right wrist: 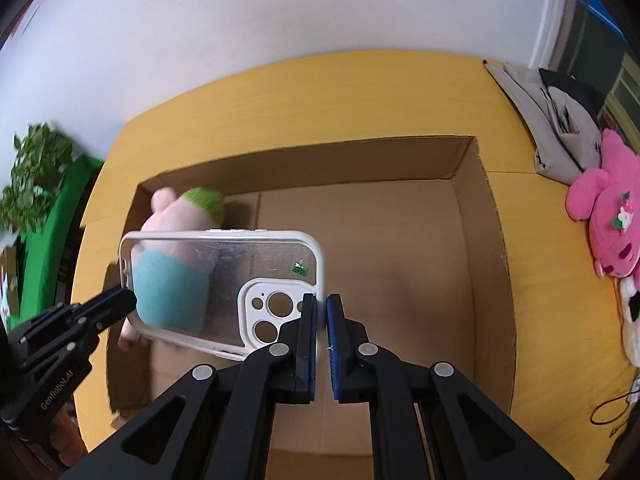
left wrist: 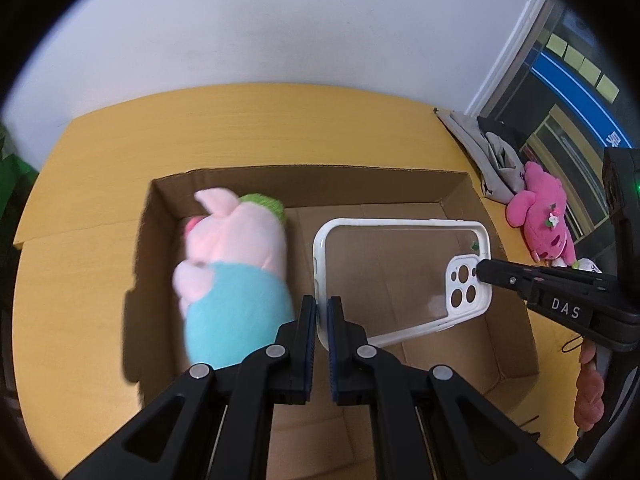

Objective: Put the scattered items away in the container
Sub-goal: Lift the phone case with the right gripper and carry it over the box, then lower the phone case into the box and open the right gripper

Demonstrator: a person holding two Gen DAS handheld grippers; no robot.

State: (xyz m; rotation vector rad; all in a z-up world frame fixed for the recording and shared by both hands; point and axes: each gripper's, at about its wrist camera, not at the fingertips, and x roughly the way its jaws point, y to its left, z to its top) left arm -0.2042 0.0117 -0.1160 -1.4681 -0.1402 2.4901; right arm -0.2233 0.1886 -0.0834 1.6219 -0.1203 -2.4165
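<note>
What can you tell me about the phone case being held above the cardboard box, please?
The phone case is clear-backed with a white rim and a white camera block pierced by round holes; a small green sticker sits near that corner. It looks like hard or rubbery plastic, empty. It hangs tilted over the open cardboard box, pinched at opposite ends: the left hand-held gripper on the plain end, the right hand-held gripper by the camera block. It touches nothing else visible.
</note>
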